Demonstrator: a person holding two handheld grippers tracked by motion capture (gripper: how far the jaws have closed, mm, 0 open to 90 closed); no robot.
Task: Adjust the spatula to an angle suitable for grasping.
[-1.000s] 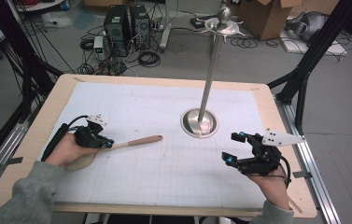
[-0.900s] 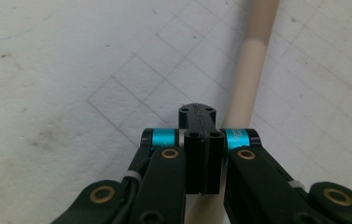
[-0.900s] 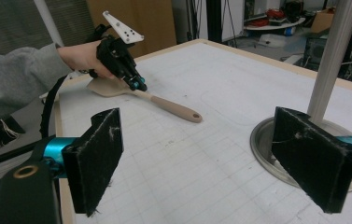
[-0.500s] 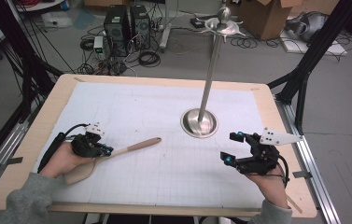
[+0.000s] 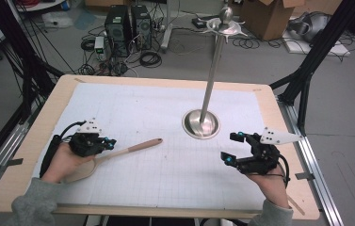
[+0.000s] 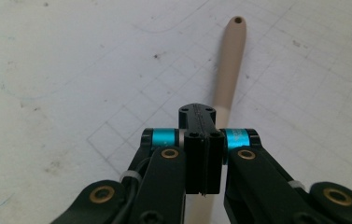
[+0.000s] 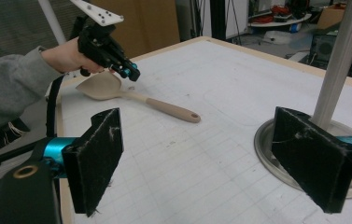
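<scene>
Left gripper (image 5: 110, 142) hovers low over a wooden spatula (image 5: 118, 154) on the near-left part of the table (image 5: 67, 89), its jaws pressed together with no gap between them. From the left gripper view (image 6: 202, 149) the closed jaws sit just above the spatula's handle (image 6: 227, 70), which runs away from the camera to a rounded end with a small hole; whether the jaws touch the handle cannot be told. From the right gripper view the left gripper's tips (image 7: 130, 71) hang just above the spot where the broad blade narrows into the handle (image 7: 164, 106). The spatula lies flat on a white gridded mat (image 5: 165, 117) that covers the tabletop, blade toward the person's left hand (image 5: 64, 160), handle angled toward the table's middle. Right gripper (image 5: 230, 148), held in the person's right hand (image 5: 271, 181) at the near-right of the table, has its jaws spread wide apart and holds nothing. A metal stand (image 5: 201, 123) with a round base and a tall pole rises from the mat right of centre, between the two grippers and farther back, well apart from the spatula.
</scene>
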